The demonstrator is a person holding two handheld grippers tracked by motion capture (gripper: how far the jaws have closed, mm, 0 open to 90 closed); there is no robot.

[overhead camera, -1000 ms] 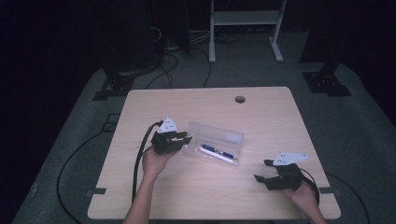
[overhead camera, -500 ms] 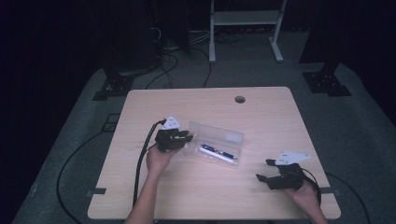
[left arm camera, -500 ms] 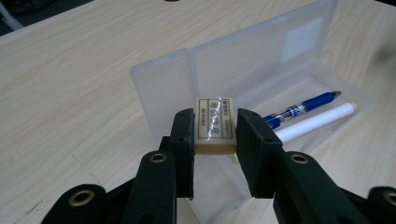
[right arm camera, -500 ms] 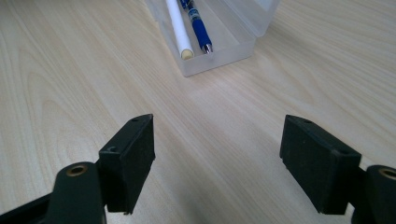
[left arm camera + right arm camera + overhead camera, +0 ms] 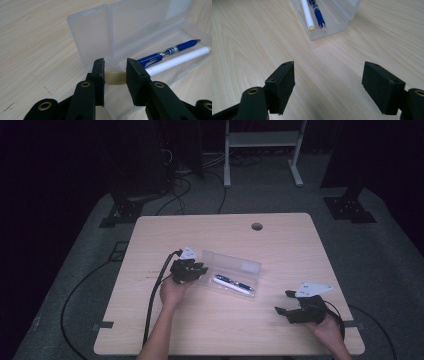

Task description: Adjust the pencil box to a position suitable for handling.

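The left claw (image 5: 114, 75) is clamped on a small cream eraser (image 5: 114, 78), its two black jaws pressing the block from either side. Directly beneath and just ahead of it lies the near end of an open clear plastic pencil case (image 5: 160, 47), with the lid standing up behind the claw's tips. Farther along the tray, away from the claw, a blue pen (image 5: 167, 53) and a white stick-shaped pen (image 5: 178, 61) lie side by side. In the high view the left claw (image 5: 188, 270) sits at the case's (image 5: 232, 274) left end.

The right claw (image 5: 328, 85) stands wide with nothing between its jaws, resting low over the bare desk (image 5: 249, 37); the case's other end is well ahead of it. In the high view it (image 5: 295, 309) is near the desk's front right edge.

The step in hand looks like setting the eraser into the case. The next move probably calls for lowering it into the free end of the tray, clear of the pens, then spreading the jaws.

The blue pen's barrel carries a band with print too small to read; no other writing can be made out.
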